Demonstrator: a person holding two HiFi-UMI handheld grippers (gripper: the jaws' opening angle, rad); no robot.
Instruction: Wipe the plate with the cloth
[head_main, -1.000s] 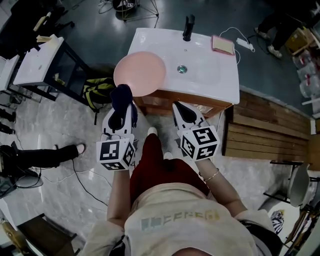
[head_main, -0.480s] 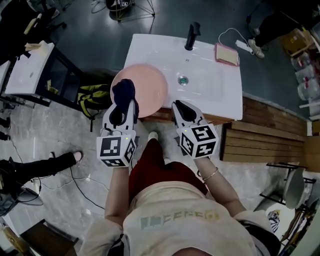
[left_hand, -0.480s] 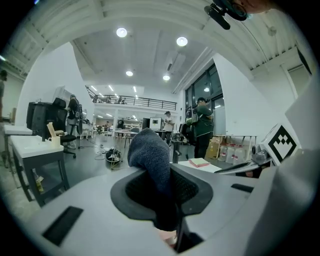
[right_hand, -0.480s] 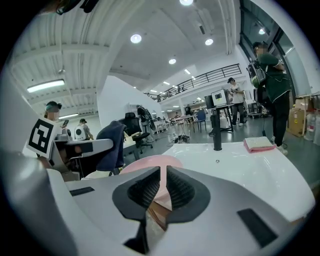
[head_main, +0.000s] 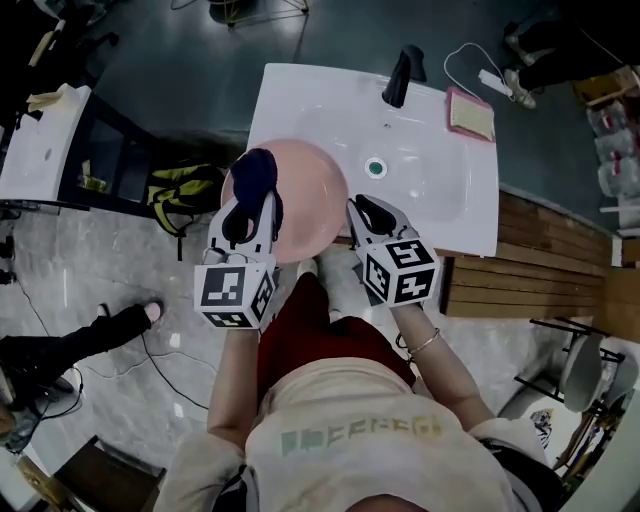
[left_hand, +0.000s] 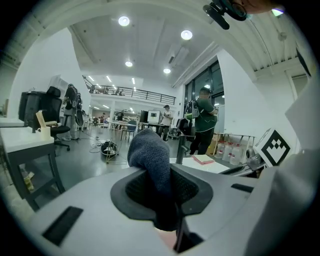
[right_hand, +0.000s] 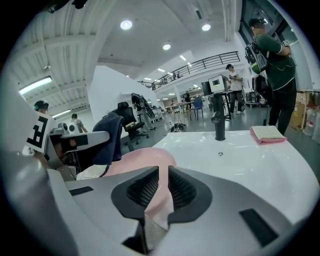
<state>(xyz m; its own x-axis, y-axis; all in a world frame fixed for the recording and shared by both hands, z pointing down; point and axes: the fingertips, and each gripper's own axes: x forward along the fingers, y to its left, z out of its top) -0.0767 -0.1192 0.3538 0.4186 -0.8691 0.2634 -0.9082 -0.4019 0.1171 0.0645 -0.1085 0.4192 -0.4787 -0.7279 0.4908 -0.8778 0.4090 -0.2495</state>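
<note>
L claw w/ cloth moved fwd over plate, tilted down.

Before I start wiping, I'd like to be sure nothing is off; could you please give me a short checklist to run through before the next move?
1. Grip of left claw on cloth: ok, the cloth is bunched between the pads.
2. Grip of right claw on plate: ok, shut on its rim.
3. Contact between cloth and plate: cannot tell; the head view only shows the cloth over the plate's left part.
4. Plate resting on the sink counter: cannot tell; it overlaps the front left corner.
5. Faucet clear of the plate: ok, it stands at the far edge.
</note>
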